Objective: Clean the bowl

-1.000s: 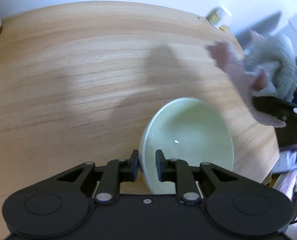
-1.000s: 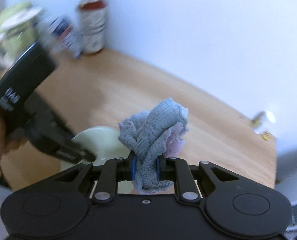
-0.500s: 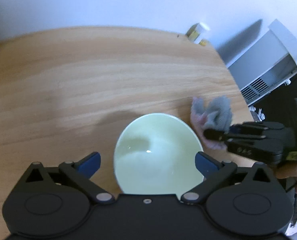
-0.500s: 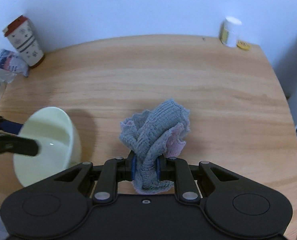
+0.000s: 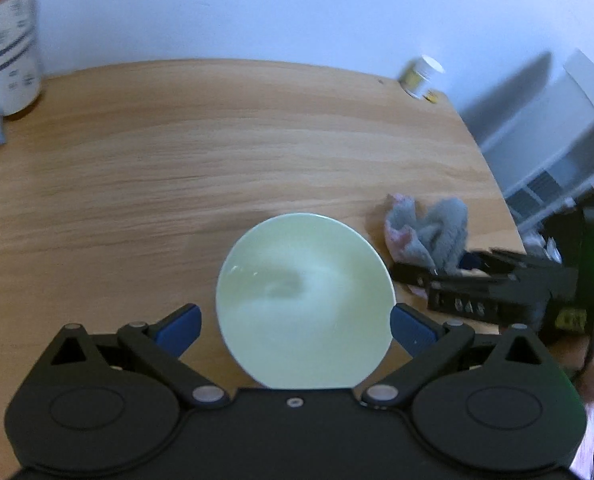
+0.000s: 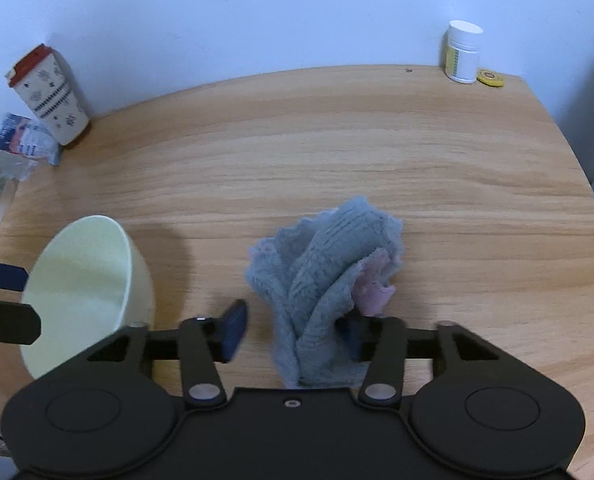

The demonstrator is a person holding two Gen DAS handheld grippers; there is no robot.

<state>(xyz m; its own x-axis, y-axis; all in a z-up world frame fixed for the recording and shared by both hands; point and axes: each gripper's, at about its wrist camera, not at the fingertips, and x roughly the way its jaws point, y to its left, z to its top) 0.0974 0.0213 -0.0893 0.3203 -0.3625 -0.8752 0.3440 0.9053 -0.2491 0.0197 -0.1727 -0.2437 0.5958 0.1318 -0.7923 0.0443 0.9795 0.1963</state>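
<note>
With wiping apparently finished, the left gripper (image 5: 295,326) stands spread wide around the pale green ceramic bowl (image 5: 305,300) on the round wooden table (image 5: 177,152), while the right gripper (image 6: 295,334), jaws opening, sets the crumpled grey-and-pink cloth (image 6: 329,276) beside it.

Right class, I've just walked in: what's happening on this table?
A person holds a tool in each hand. The left tool is wide open above the pale green bowl, not gripping it. The right tool is opening, letting the grey cloth go onto the wooden table beside the bowl.
</note>
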